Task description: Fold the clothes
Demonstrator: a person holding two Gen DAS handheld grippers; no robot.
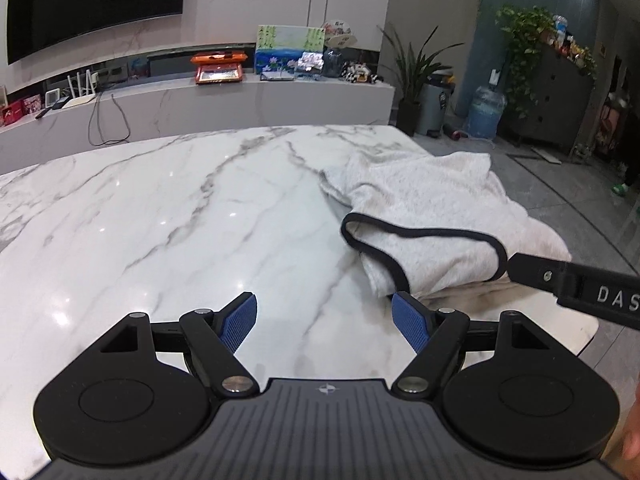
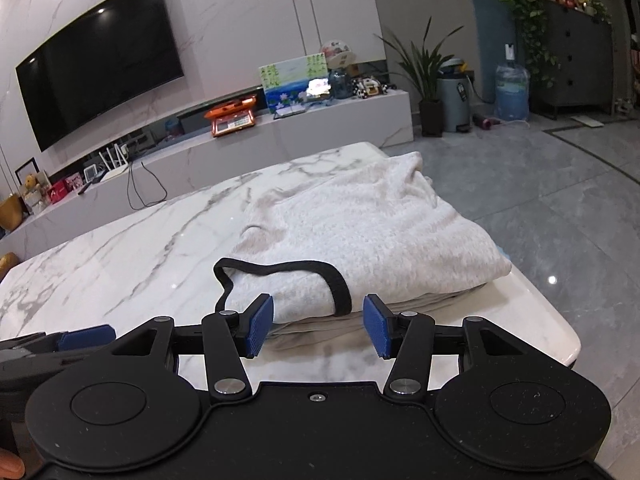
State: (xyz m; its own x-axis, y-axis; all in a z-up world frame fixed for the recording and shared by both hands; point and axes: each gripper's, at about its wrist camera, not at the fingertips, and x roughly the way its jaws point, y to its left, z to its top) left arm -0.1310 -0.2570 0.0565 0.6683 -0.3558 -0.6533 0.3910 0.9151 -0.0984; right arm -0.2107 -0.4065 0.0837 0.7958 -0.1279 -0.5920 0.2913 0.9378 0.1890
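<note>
A light grey knitted garment with black trim lies folded on the right part of the white marble table; it also shows in the right wrist view. A beige cloth layer lies under it. My left gripper is open and empty, just left of the garment's near corner. My right gripper is open and empty, its blue pads either side of the garment's near trimmed edge. The right gripper's finger also shows in the left wrist view, and a left gripper pad in the right wrist view.
The table's right edge drops to a grey tiled floor. Behind the table stands a low white TV bench with boxes, a painting and cables, a TV above it. Plants, a bin and a water bottle stand at the far right.
</note>
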